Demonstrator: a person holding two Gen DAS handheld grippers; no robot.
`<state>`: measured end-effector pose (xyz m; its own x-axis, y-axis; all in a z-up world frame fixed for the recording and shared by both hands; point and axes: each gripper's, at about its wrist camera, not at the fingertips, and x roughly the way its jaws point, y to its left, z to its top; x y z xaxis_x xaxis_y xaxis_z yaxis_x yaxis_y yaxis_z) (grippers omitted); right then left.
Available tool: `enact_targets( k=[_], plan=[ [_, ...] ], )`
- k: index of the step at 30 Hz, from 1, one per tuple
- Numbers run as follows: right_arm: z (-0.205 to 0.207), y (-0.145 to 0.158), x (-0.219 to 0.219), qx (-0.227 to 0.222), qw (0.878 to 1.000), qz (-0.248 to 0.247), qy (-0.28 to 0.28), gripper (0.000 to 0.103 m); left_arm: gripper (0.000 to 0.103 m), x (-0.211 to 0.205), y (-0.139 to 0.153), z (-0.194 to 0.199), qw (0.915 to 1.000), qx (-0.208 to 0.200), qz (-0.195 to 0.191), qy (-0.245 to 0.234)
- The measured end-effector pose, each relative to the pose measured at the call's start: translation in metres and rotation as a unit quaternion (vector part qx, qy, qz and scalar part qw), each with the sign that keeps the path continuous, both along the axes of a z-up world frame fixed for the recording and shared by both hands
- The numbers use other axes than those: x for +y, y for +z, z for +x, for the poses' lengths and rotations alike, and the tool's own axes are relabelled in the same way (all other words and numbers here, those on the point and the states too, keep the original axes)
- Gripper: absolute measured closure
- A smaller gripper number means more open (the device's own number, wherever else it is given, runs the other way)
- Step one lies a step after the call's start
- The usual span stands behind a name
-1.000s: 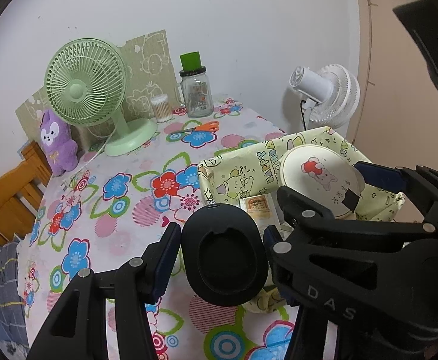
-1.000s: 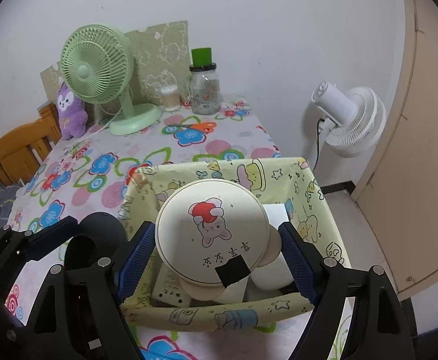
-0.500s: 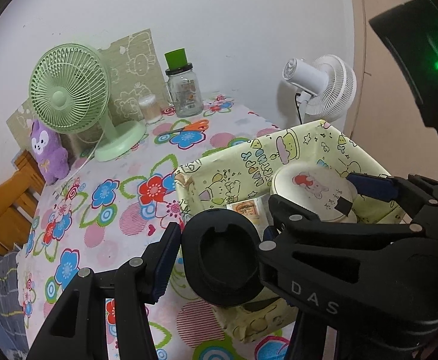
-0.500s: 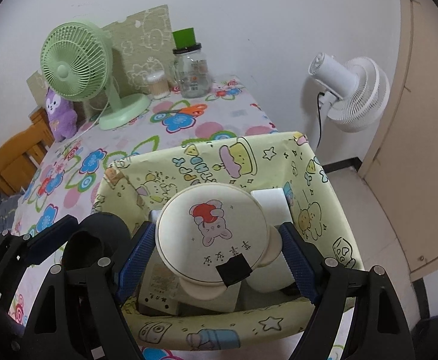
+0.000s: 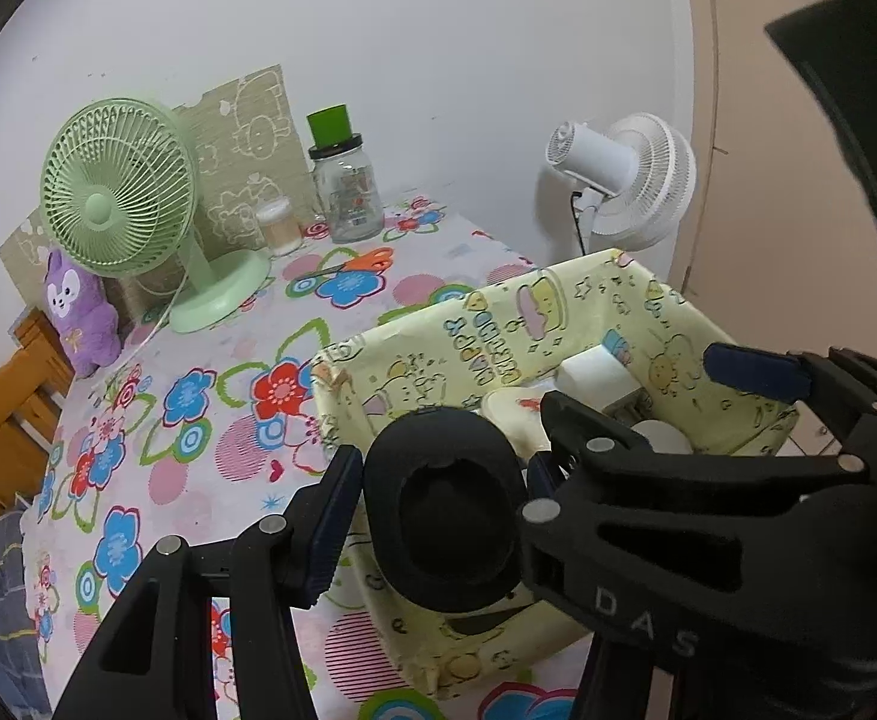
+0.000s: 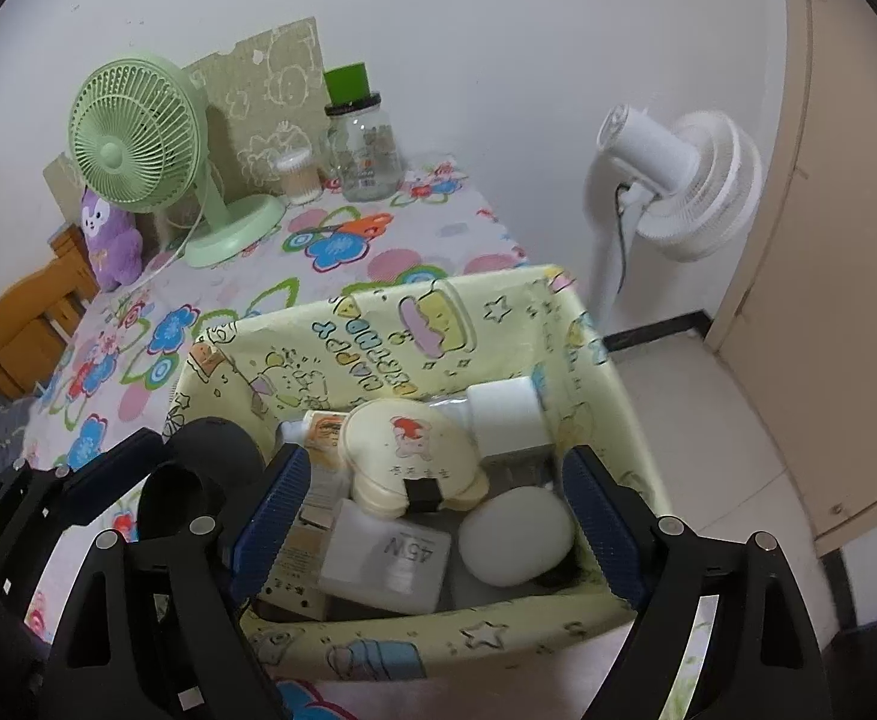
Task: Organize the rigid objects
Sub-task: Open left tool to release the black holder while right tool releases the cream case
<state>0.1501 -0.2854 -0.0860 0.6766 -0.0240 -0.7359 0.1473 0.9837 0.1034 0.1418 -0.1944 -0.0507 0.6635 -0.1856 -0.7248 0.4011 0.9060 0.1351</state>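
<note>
A yellow cartoon-print fabric basket (image 6: 414,324) (image 5: 498,330) stands at the table's near right corner. In it lie a cream round case with a bear print (image 6: 414,456), a white 45W charger (image 6: 390,558), a white box (image 6: 507,420) and a white oval object (image 6: 516,537). My right gripper (image 6: 432,504) is open and empty, just above the basket, the cream case lying below between its fingers. My left gripper (image 5: 438,516) is shut on a black round cup-like object (image 5: 444,510), held over the basket's near-left corner; it also shows in the right wrist view (image 6: 198,468).
On the floral tablecloth (image 5: 198,420) stand a green desk fan (image 5: 126,204), a purple plush toy (image 5: 78,312), a glass jar with a green lid (image 5: 345,186) and a small cotton-swab jar (image 5: 279,225). A white floor fan (image 6: 672,180) stands beside the table, a wooden chair (image 5: 0,420) at the left.
My right gripper has opened and let go of the cream bear case, which now lies in the basket. Both grippers have drawn closer over the basket; the left still holds the black object.
</note>
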Motion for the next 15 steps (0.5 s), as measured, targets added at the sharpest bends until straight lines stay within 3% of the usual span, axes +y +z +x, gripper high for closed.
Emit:
enact_targets(
  k=[15],
  plan=[
    [-0.020,0.011,-0.017,-0.016,0.999,-0.033,-0.032,0.015,0.048,-0.021,-0.004,0.002,0.9993,0.010,-0.023,-0.027]
  ],
)
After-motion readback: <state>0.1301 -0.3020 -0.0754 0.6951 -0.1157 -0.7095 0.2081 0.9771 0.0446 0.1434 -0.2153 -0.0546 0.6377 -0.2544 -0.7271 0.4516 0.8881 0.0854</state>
